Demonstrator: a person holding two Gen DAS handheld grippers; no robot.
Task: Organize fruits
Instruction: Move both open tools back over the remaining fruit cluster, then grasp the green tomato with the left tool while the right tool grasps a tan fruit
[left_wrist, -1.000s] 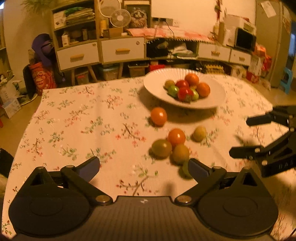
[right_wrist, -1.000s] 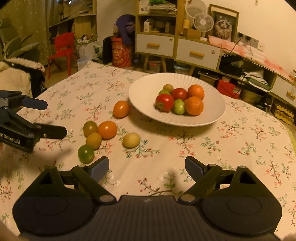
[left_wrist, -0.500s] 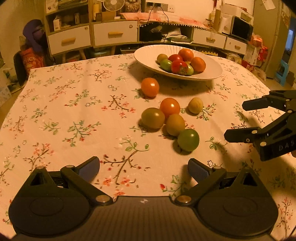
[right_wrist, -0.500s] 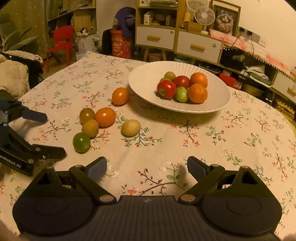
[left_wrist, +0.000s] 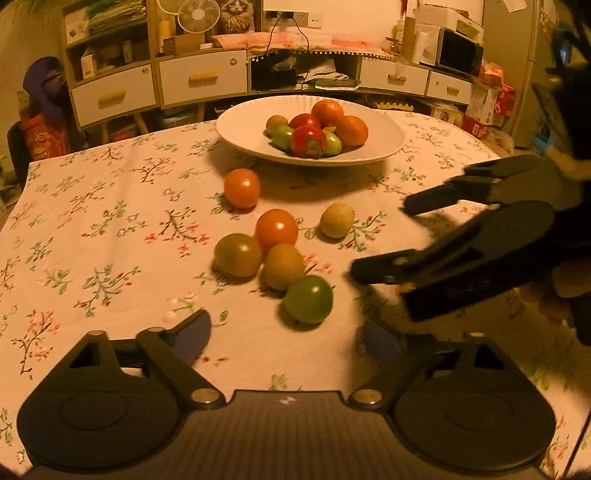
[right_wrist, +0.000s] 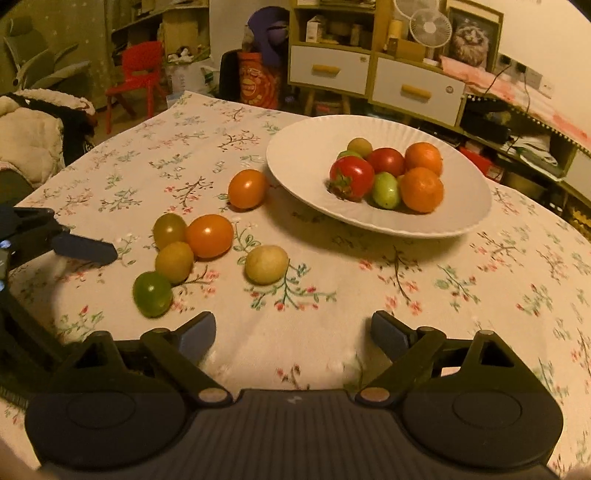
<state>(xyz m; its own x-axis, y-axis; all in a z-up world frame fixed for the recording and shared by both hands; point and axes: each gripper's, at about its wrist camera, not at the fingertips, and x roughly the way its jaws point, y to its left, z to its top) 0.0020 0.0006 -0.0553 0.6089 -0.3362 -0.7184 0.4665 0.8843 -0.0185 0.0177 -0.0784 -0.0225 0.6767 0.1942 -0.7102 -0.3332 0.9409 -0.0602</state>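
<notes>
A white plate (left_wrist: 384, 140) (right_wrist: 303, 162) holds several red, orange and green fruits. Loose fruits lie on the floral tablecloth: a green tomato (left_wrist: 308, 300) (right_wrist: 152, 293), a yellow-brown one (left_wrist: 283, 266) (right_wrist: 174, 261), an olive one (left_wrist: 238, 254) (right_wrist: 169, 230), an orange one (left_wrist: 277, 229) (right_wrist: 209, 235), a pale yellow one (left_wrist: 337, 220) (right_wrist: 266, 264) and another orange one (left_wrist: 242, 187) (right_wrist: 247, 189). My left gripper (left_wrist: 286, 332) is open, just short of the green tomato. My right gripper (right_wrist: 293, 330) is open and empty; in the left wrist view it (left_wrist: 376, 240) hangs right of the cluster.
The round table's edge (right_wrist: 122, 129) curves away at the left. Cabinets with drawers (left_wrist: 203, 75), shelves and clutter stand behind the table. A red chair (right_wrist: 136, 74) and a padded seat (right_wrist: 29, 125) stand to the left.
Both grippers have moved forward toward the loose fruits. The right gripper has swung in closer to the cluster. The fruits have not moved.
</notes>
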